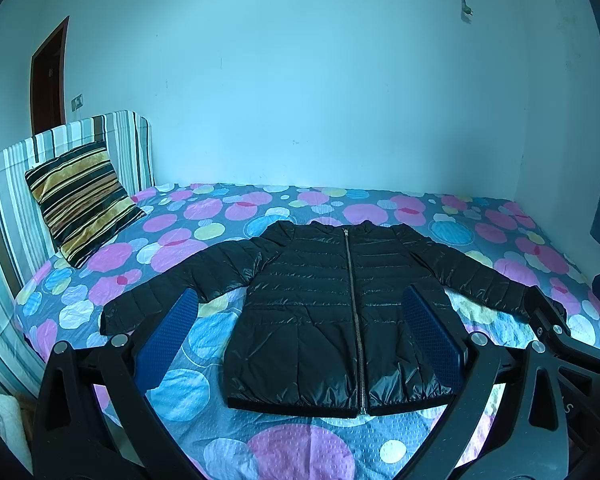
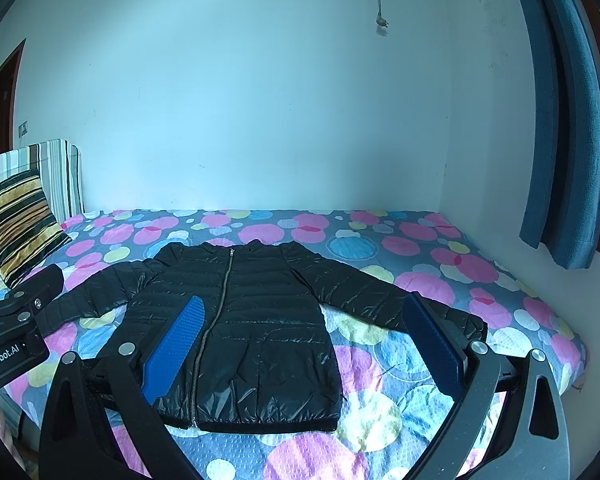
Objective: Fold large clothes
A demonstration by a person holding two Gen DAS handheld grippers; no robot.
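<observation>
A black quilted puffer jacket (image 1: 320, 300) lies flat and zipped on the bed, front up, both sleeves spread out to the sides; it also shows in the right wrist view (image 2: 240, 320). My left gripper (image 1: 300, 300) is open and empty, held above the jacket's body near the hem. My right gripper (image 2: 300, 312) is open and empty, held above the jacket's right half and right sleeve (image 2: 380, 300). The right gripper's body shows at the right edge of the left wrist view (image 1: 560, 328). The left gripper's body shows at the left edge of the right wrist view (image 2: 16, 320).
The bed carries a sheet with pink, blue and yellow circles (image 1: 340, 208). A striped cushion (image 1: 80, 200) leans on the striped headboard (image 1: 8, 208) at the left. A wall stands behind the bed. A blue curtain (image 2: 568, 120) hangs at the right. A door (image 1: 48, 76) is at far left.
</observation>
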